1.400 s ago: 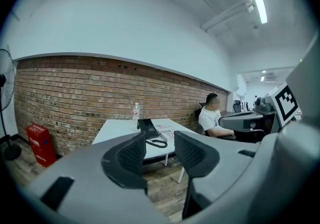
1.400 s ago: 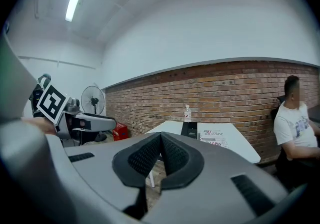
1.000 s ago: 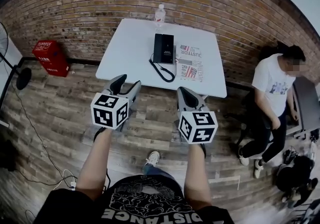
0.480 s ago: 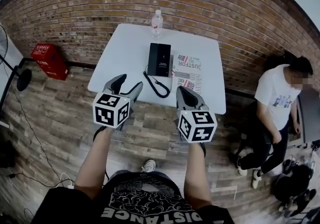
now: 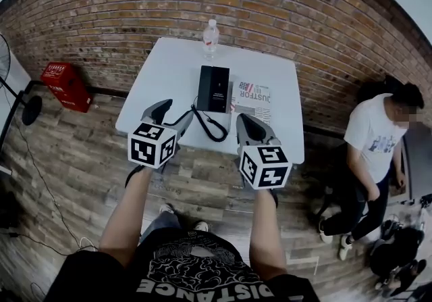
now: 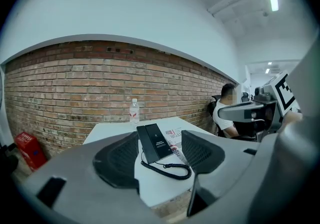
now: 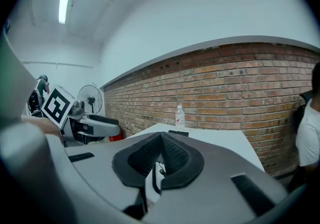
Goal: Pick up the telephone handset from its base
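White table stands against a brick wall. Near its middle lies the black telephone, its handset on the base, so that the two read as one dark slab. A coiled cord loops from the telephone's 6 o'clock end toward the table's near edge. At 12 o'clock of the telephone a clear water bottle stands upright by the far edge. At 3 o'clock, just beside the telephone, a printed newspaper lies flat.

Both grippers hang short of the table, apart from the telephone. The left gripper is at about 7 o'clock of it. Its jaws have just been opening and stand spread wide with nothing gripped; its own view shows the telephone and cord on the table beyond the gap. The right gripper is at about 5 o'clock, with its pads pressed together at the tips and nothing between them.

On the wood floor a red crate sits at 9 o'clock of the table, and a person in a white shirt is at 3 o'clock.
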